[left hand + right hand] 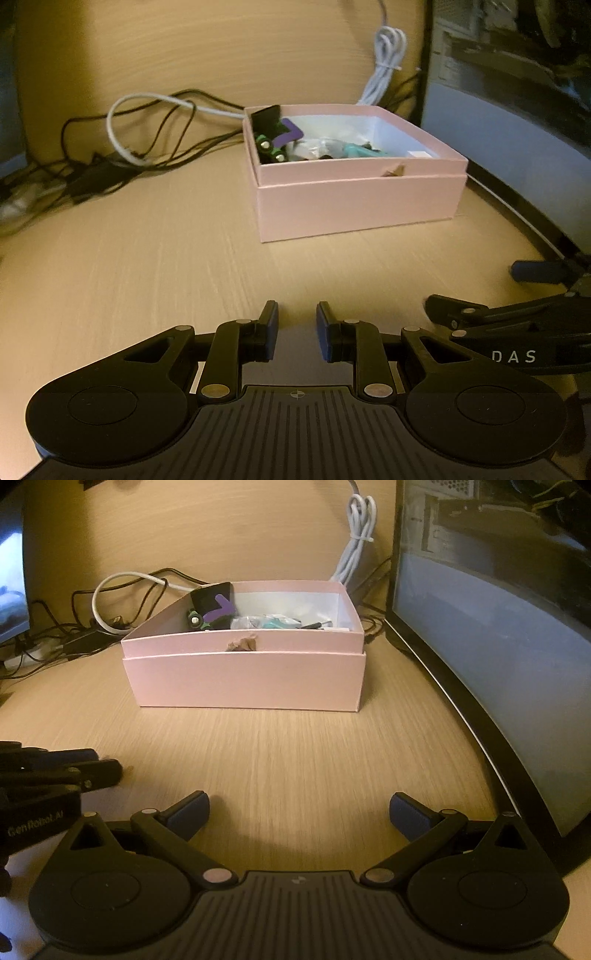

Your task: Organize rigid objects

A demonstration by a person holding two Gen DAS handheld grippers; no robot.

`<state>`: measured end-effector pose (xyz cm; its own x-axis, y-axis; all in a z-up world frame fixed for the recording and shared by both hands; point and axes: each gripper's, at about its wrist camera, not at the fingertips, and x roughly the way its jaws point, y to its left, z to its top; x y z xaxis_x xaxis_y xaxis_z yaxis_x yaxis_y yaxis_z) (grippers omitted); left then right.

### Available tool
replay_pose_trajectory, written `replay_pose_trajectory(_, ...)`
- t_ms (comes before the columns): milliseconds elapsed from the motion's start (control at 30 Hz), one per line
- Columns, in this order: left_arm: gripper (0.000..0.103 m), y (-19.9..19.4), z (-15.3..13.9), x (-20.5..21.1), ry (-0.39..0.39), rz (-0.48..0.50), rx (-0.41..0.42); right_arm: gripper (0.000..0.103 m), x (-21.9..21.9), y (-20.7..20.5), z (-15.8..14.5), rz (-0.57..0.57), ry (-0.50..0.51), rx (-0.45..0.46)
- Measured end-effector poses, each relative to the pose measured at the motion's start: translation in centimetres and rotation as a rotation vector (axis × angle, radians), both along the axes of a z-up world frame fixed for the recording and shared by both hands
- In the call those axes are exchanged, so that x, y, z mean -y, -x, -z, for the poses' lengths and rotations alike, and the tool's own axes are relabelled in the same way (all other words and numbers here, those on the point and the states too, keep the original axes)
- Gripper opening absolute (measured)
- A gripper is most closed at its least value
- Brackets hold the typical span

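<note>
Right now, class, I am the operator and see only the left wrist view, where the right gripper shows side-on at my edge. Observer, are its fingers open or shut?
Observer: Open. In the right wrist view, the right gripper has its blue pads wide apart, with only bare desk between them.
Operator: What is printed on the side of my own gripper?
Observer: From the right wrist view, the left gripper pokes in at the left edge, and white lettering on its body reads "GenRobot.AI".

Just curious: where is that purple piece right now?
The purple piece lies inside the pink box, at its far left corner, against a black item.
</note>
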<state>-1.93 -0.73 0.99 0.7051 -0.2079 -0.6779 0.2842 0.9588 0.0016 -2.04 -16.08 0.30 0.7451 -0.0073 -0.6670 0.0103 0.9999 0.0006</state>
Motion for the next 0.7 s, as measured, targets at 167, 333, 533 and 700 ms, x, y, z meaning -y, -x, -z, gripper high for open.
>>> replay_pose_trajectory(167,0.026,1.5,0.9,0.9,-0.007,-0.06,0.097,0.103,0.6,-0.8,0.0,0.001,0.0,0.014)
replay_pose_trajectory(333,0.026,1.6,0.9,1.4,0.02,-0.126,0.094,0.103,0.4,-1.0,0.0,0.009,-0.002,0.02)
replay_pose_trajectory(533,0.027,1.5,0.9,1.1,0.04,-0.12,0.09,0.103,0.2,-1.1,0.2,0.032,0.001,0.034)
replay_pose_trajectory(700,0.027,1.1,0.9,0.5,0.083,-0.11,0.083,0.103,0.4,-1.1,0.3,0.022,-0.002,0.035)
